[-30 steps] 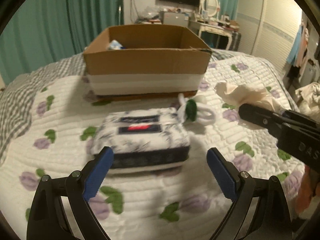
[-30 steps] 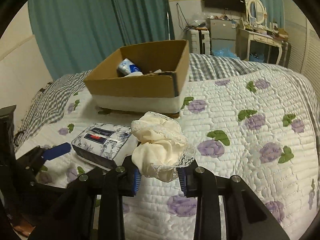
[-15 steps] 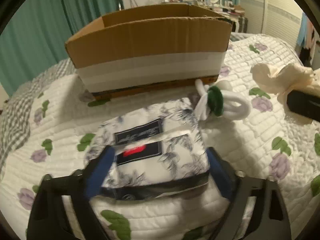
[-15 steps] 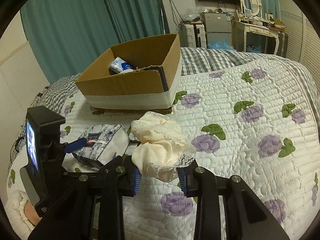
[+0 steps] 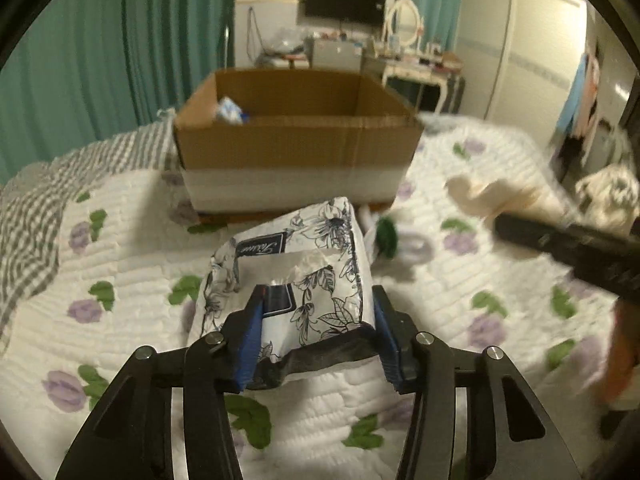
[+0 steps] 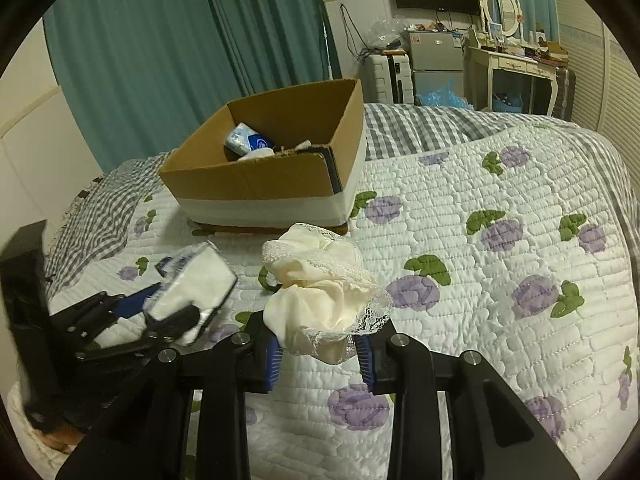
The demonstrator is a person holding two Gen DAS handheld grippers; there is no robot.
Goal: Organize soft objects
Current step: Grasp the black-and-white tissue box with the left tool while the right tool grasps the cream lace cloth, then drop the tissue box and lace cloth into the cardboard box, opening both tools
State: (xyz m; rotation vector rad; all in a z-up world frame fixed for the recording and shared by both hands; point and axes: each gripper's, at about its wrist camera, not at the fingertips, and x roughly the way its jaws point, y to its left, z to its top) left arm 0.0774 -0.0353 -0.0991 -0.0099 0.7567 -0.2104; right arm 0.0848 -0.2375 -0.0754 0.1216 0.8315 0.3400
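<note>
My left gripper (image 5: pixel 318 340) is shut on a floral-printed tissue pack (image 5: pixel 296 276) and holds it tilted above the quilt; the pack also shows in the right wrist view (image 6: pixel 196 288). My right gripper (image 6: pixel 320 354) is shut on a cream lace cloth (image 6: pixel 320 284), also seen blurred in the left wrist view (image 5: pixel 492 200). An open cardboard box (image 5: pixel 296 140) (image 6: pixel 272 176) stands on the bed beyond both, holding a blue-and-white pack (image 6: pixel 246 142). A white rolled item with a green band (image 5: pixel 386 236) lies behind the tissue pack.
The bed has a white quilt with purple flowers (image 6: pixel 500 264) and a grey checked blanket (image 5: pixel 32 208) at the left. Teal curtains (image 6: pixel 180 52), a dresser with a mirror (image 6: pixel 508 52) and a small fridge (image 6: pixel 434 60) stand behind.
My left gripper moved over the tissue pack, closed on it and lifted it, tilting it. My right gripper kept hold of the lace cloth and rose slightly.
</note>
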